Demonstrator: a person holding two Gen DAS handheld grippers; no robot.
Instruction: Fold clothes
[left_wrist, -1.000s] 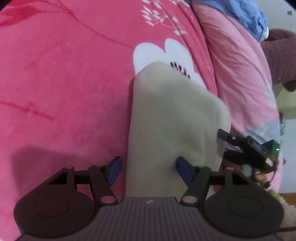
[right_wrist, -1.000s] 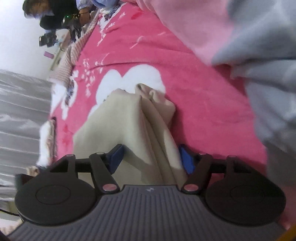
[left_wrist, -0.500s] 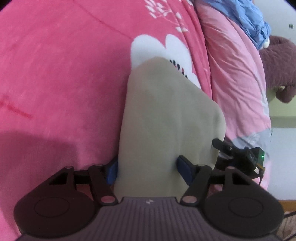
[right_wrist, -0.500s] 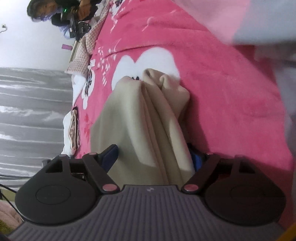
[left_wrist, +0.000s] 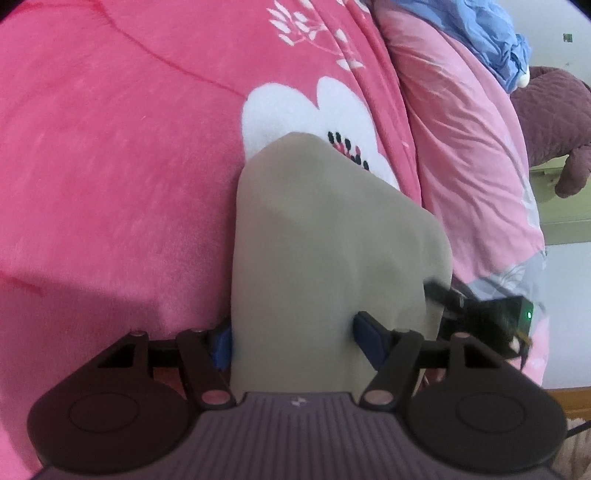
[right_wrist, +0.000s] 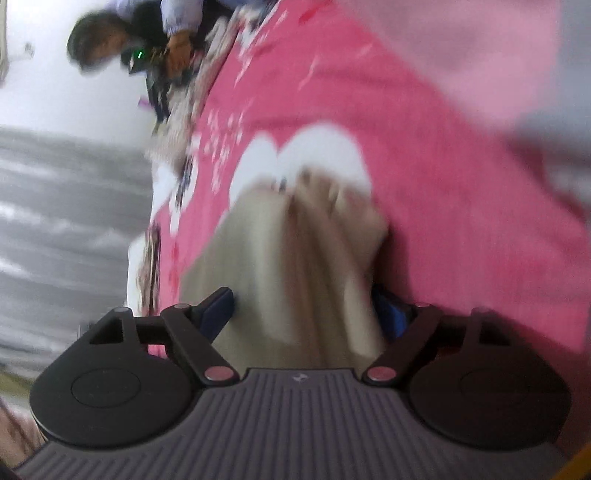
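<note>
Soft even daylight; right wrist view motion-blurred, both bowed at the edges.

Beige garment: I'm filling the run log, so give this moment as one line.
beige garment: folded on pink blanket | left gripper: straddling it | right gripper: jaws opening around it

a plain beige garment of soft cloth (left_wrist: 317, 258) lies on a bright pink fleece blanket with white flower prints (left_wrist: 110, 147), folded into a long narrow bundle. its far end tapers over a white flower, and in the blurred right wrist view it seems bunched into lengthwise pleats (right_wrist: 310, 258).
</note>
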